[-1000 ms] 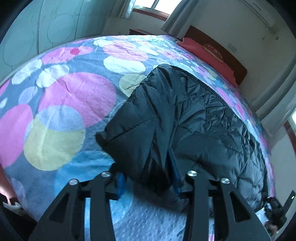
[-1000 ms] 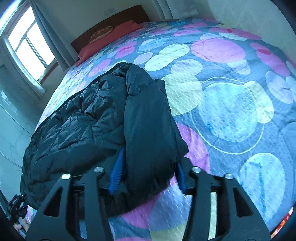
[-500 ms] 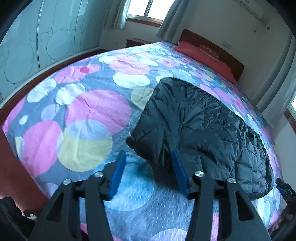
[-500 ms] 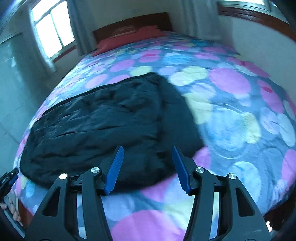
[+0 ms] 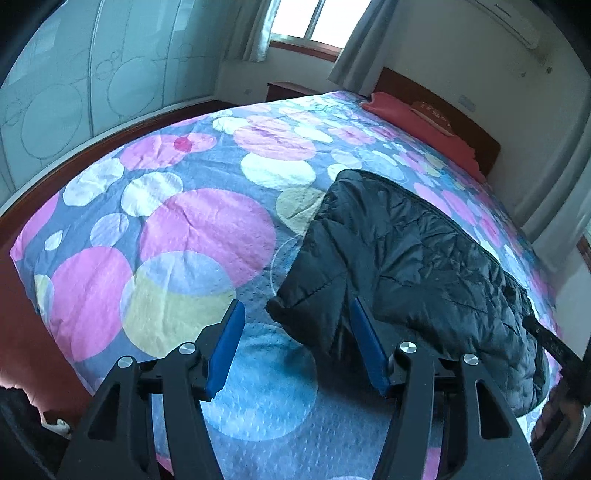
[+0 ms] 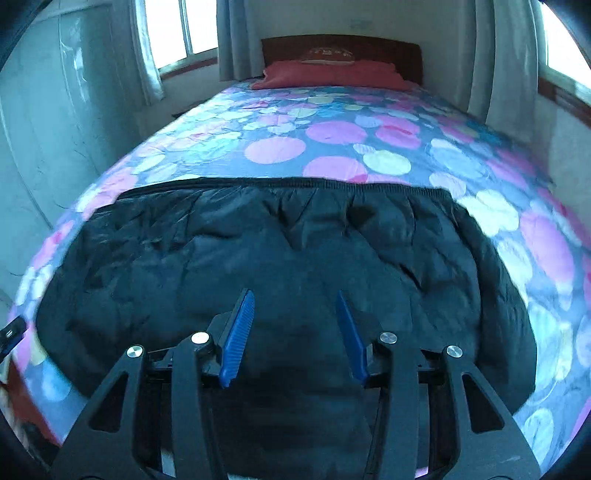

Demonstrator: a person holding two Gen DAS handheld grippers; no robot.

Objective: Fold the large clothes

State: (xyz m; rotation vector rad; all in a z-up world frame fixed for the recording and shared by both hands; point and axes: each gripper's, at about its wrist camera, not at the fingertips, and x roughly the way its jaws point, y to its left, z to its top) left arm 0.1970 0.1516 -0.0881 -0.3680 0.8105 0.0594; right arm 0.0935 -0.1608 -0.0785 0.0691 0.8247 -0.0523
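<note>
Tongs first: the left gripper point(image 5: 297, 341) hangs with its blue pads point(image 5: 227, 345) spread wide and nothing between them but bedspread; the right-hand pad sits just against the near corner of the black puffer jacket point(image 5: 406, 266) without pinching it. The right gripper point(image 6: 293, 332) is just as wide open, its blue fingers point(image 6: 238, 338) hovering over the middle of the jacket point(image 6: 280, 266), gripping nothing.

From the left tongs, the jacket lies ahead and to the right, a folded-over flap ending in a blunt corner close to the right pad, the quilted body running away toward the far right. Straight ahead and to the left there is only the spotted bedspread point(image 5: 177, 236), with big pink, yellow, white and pale blue circles on grey-blue.

From the right tongs, the jacket spreads flat to both sides and beyond the fingertips, its far edge a straight gathered hem with a zipper line. Past that hem the bedspread point(image 6: 332, 133) carries on to a red pillow point(image 6: 328, 75) against the dark wooden headboard point(image 6: 340, 46). Grey curtains point(image 6: 506, 62) hang beside the bed, and a window point(image 6: 177, 29) glows off to the left.
</note>
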